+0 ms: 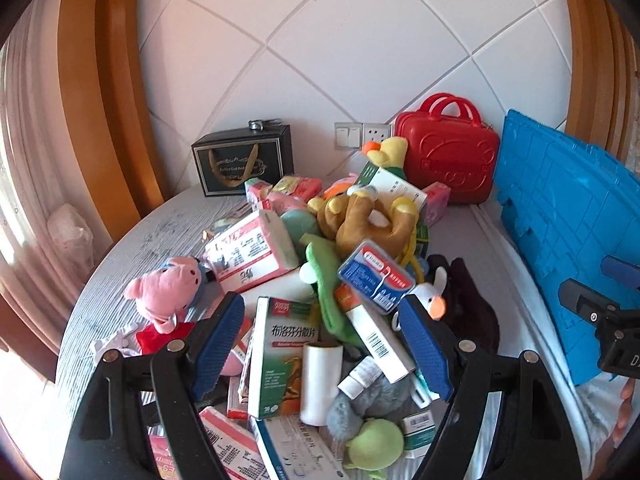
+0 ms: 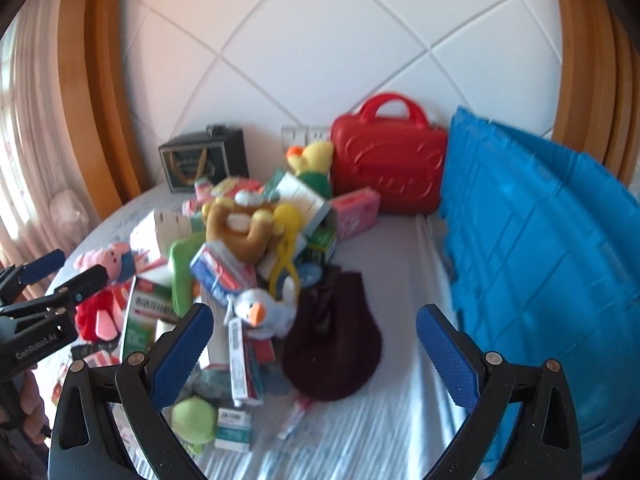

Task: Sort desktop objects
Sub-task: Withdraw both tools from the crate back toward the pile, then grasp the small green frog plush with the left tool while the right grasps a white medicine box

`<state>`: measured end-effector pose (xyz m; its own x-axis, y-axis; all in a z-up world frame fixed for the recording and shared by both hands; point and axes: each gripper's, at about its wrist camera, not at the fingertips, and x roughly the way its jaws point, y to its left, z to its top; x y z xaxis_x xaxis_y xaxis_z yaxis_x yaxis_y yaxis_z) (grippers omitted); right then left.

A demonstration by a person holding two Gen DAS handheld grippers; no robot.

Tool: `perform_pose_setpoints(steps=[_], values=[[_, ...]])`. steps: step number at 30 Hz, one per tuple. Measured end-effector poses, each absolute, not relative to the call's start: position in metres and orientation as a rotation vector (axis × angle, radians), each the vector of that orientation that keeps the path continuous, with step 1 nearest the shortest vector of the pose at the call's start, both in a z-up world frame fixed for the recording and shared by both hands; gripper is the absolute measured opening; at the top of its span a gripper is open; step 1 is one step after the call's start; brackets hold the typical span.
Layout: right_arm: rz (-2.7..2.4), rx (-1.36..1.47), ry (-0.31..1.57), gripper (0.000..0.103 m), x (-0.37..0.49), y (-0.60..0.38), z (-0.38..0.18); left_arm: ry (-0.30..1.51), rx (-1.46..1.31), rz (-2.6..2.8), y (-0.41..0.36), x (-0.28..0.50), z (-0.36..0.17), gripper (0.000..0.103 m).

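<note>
A heap of medicine boxes and plush toys covers the grey table point(image 1: 132, 248). My left gripper point(image 1: 322, 322) is open above the near part of the heap, over a green and white medicine box point(image 1: 276, 356) and a white roll point(image 1: 320, 384). A brown plush bear point(image 1: 368, 220) tops the pile, with a blue plastic case point(image 1: 376, 276) below it. A pink pig plush point(image 1: 168, 288) lies at the left. My right gripper point(image 2: 316, 330) hangs open above a dark maroon pouch point(image 2: 332, 344), beside a white duck plush point(image 2: 260, 312). Neither gripper holds anything.
A blue plastic crate point(image 2: 540, 248) stands on the right. A red toy suitcase point(image 1: 448, 160) and a dark gift bag point(image 1: 244, 164) sit against the white tiled wall. The left gripper point(image 2: 44, 280) shows at the left edge of the right wrist view. Wooden frames flank the scene.
</note>
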<state>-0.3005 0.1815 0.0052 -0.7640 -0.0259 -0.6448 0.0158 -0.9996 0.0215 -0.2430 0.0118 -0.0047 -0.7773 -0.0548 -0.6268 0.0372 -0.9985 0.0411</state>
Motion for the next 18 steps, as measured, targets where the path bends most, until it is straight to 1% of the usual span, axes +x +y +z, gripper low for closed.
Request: perform_pose_setpoints(steps=[11, 18], values=[[-2.818, 1.385, -0.062, 0.103, -0.325, 0.190, -0.073, -0.021, 1.309, -2.743, -0.027, -0.243, -0.093, 0.079], [-2.750, 1.546, -0.120, 0.103, -0.325, 0.208, -0.114, -0.025, 1.390, -2.671, -0.053, -0.229, -0.122, 0.079]])
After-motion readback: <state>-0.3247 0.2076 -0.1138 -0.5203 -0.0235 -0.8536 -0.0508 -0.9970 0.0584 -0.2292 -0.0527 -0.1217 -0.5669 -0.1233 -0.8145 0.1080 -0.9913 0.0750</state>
